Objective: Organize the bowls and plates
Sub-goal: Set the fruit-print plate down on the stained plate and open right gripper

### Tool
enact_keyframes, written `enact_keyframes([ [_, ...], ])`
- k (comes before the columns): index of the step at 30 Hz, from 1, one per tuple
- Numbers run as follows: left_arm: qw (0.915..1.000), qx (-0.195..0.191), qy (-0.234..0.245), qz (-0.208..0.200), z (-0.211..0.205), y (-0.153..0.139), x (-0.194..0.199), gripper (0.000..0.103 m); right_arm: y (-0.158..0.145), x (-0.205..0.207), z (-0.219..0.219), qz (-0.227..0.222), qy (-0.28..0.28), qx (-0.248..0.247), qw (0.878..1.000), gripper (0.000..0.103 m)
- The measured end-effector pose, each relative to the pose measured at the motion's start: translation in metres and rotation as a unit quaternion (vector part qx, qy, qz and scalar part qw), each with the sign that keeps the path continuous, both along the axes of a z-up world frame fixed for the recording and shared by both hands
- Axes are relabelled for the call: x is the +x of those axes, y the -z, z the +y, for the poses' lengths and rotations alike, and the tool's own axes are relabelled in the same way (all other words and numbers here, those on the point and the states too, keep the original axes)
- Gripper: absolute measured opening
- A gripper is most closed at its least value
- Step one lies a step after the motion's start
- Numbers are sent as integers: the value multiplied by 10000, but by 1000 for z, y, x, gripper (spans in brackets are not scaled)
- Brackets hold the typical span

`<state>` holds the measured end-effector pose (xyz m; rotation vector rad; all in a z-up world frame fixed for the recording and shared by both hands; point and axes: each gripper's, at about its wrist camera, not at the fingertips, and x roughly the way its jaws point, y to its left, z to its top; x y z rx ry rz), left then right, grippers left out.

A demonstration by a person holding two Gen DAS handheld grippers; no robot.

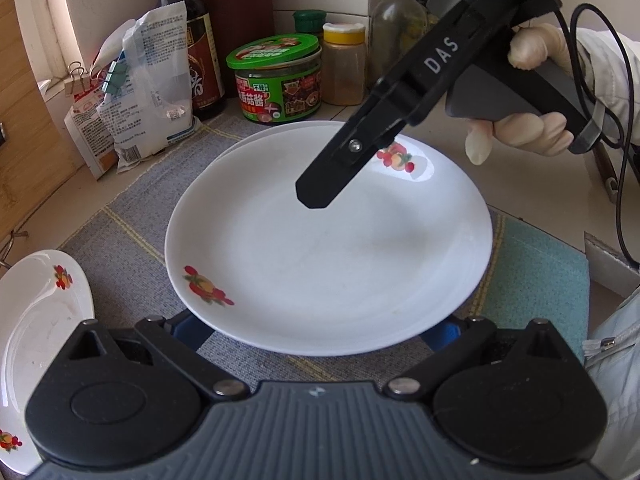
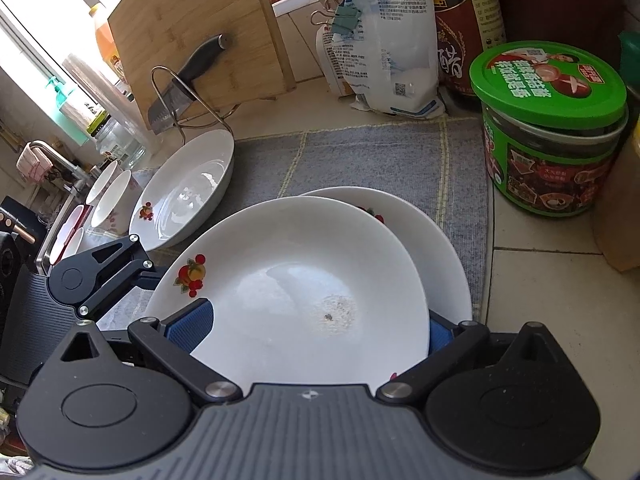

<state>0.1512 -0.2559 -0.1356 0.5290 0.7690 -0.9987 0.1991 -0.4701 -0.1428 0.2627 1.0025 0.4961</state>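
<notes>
A white plate with fruit prints (image 1: 328, 248) lies on a second white plate (image 1: 256, 140) on the grey mat (image 1: 132, 224). My left gripper (image 1: 320, 332) is open, its blue pads under the plate's near rim, mostly hidden. My right gripper (image 1: 316, 196) hovers over the plate's far side; from the side I cannot tell its jaw state there. In the right wrist view the right gripper (image 2: 316, 328) is open with blue pads either side of the top plate (image 2: 288, 280), which rests on the lower plate (image 2: 436, 248). A third plate (image 1: 36, 332) lies left, also in the right wrist view (image 2: 188, 188).
A green-lidded jar (image 1: 276, 80), a dark sauce bottle (image 1: 196, 40), a clipped bag (image 1: 148, 84) and a yellow-lidded spice jar (image 1: 344, 64) stand behind the mat. A cutting board (image 2: 200, 32) and a knife (image 2: 180, 88) in a rack stand at back left. Small bowls (image 2: 108, 196) sit by the sink.
</notes>
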Motion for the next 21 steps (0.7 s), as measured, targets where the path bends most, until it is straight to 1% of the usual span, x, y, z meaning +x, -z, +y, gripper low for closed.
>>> enact_keyframes([
  [17,10000,-9,-2,-33,-1,0,-1,102,-6,-9,-9,-43,196,-64,9998,103],
  [21,10000,-16,-14,-52,0,-1,-1,102,-8,-12,-7,-82,189,-187,9996,103],
])
